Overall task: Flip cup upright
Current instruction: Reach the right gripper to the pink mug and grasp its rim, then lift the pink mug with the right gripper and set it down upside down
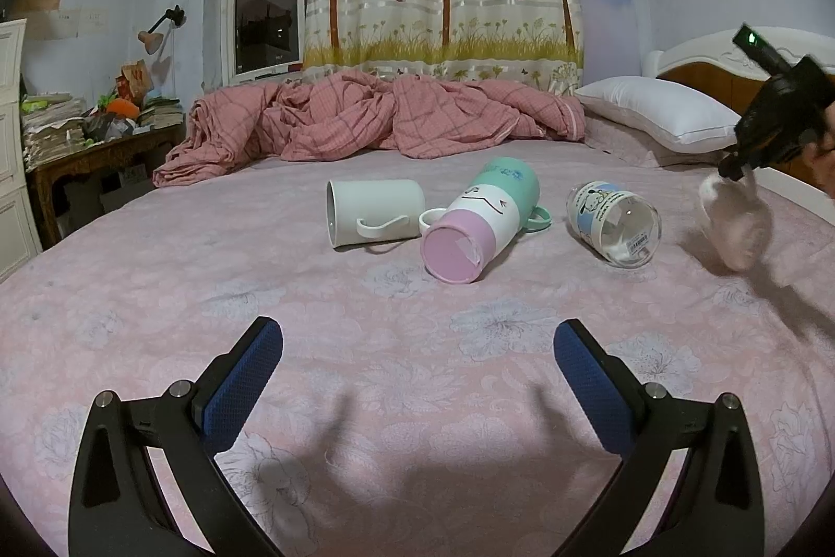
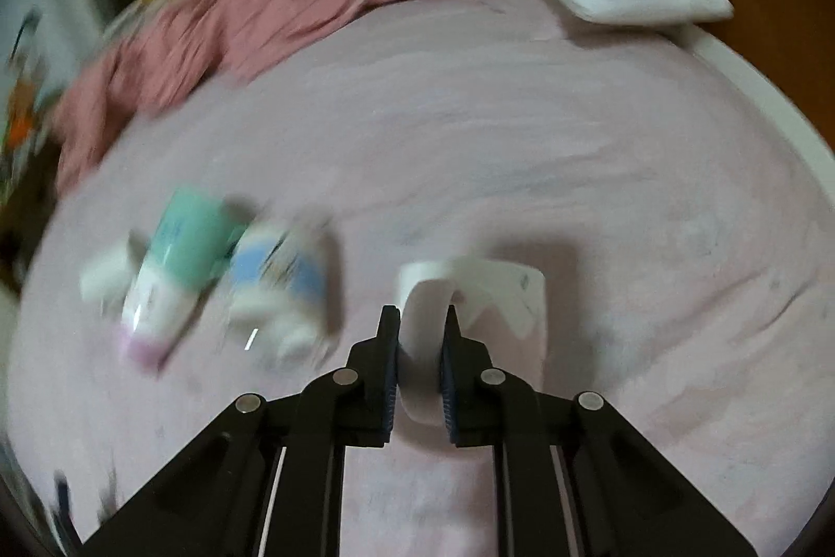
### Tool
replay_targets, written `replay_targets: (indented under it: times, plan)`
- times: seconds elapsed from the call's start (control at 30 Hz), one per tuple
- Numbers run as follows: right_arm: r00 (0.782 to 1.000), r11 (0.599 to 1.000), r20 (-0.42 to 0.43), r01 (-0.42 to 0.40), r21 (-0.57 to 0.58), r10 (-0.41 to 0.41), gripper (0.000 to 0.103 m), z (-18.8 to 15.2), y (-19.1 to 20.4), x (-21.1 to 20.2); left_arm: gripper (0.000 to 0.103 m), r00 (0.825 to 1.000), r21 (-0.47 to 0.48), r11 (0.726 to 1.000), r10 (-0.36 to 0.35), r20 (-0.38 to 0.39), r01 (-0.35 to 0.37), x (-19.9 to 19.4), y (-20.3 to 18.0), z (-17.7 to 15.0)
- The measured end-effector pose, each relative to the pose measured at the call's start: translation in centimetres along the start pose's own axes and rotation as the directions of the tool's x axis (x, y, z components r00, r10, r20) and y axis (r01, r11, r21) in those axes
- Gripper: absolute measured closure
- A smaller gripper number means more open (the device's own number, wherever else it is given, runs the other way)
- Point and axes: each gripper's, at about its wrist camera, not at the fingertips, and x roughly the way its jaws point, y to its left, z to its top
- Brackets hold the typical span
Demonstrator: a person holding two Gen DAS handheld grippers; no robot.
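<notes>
My right gripper (image 2: 421, 322) is shut on the handle of a pink and white cup (image 2: 501, 296), which it holds just over the pink bed sheet; the view is motion-blurred. In the left wrist view this cup (image 1: 736, 223) is a blur at the far right under the right gripper (image 1: 730, 170). Three other cups lie on their sides mid-bed: a white mug (image 1: 373, 212), a pink, white and teal mug (image 1: 477, 223) and a clear glass with a cartoon label (image 1: 616, 223). My left gripper (image 1: 417, 348) is open and empty, well short of them.
A crumpled pink plaid duvet (image 1: 365, 118) lies along the far side of the bed and a white pillow (image 1: 657, 110) sits at the headboard. A cluttered side table (image 1: 94, 139) stands left of the bed. The bed's right edge (image 1: 803, 191) is close to the held cup.
</notes>
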Motion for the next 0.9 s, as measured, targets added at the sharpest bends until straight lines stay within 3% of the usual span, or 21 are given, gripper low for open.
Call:
replay_targets:
  times: [0.17,0.33,0.57,0.6,0.67,0.7,0.77,0.9]
  plan:
    - [0.995,0.971,-0.091,-0.062,-0.229,0.041,0.088,-5.0,7.0,-4.3,0.000,1.000,-0.001,1.000,0.000,0.001,0.000,0.0,0.0,0.0]
    - [0.986,0.935,-0.109,-0.155,-0.318,0.126,0.088,-7.9,12.6,-6.7,0.000,1.000,-0.002,1.000,-0.001,0.001,0.001,0.0,0.0,0.0]
    - [0.996,0.921,-0.035,-0.089,-0.380,0.081,0.087,-11.0,15.4,-6.1,0.000,1.000,0.000,1.000,-0.001,0.002,0.001,0.1,0.0,-0.1]
    - [0.997,0.921,-0.017,-0.077,-0.382,0.076,0.083,-11.1,15.5,-5.6,0.000,1.000,-0.001,1.000,-0.001,0.004,0.001,0.0,0.0,-0.1]
    - [0.996,0.924,0.009,-0.074,-0.374,0.084,0.066,-11.9,15.4,-5.5,0.000,1.000,-0.003,1.000,-0.002,0.003,0.002,0.1,0.3,0.1]
    - [0.996,0.928,0.014,-0.074,-0.365,0.085,0.044,-12.0,14.9,-5.2,0.000,1.000,-0.003,1.000,-0.002,-0.002,0.002,0.2,0.3,0.1]
    - [0.995,0.942,0.055,-0.065,-0.328,0.088,0.025,-12.5,13.9,-5.0,0.000,1.000,-0.006,1.000,-0.003,-0.009,0.003,0.2,0.6,0.2]
    - [0.990,0.955,0.087,-0.084,-0.285,0.113,0.022,-13.9,12.4,-5.2,0.000,1.000,-0.010,1.000,-0.006,-0.017,0.006,0.0,1.1,0.6]
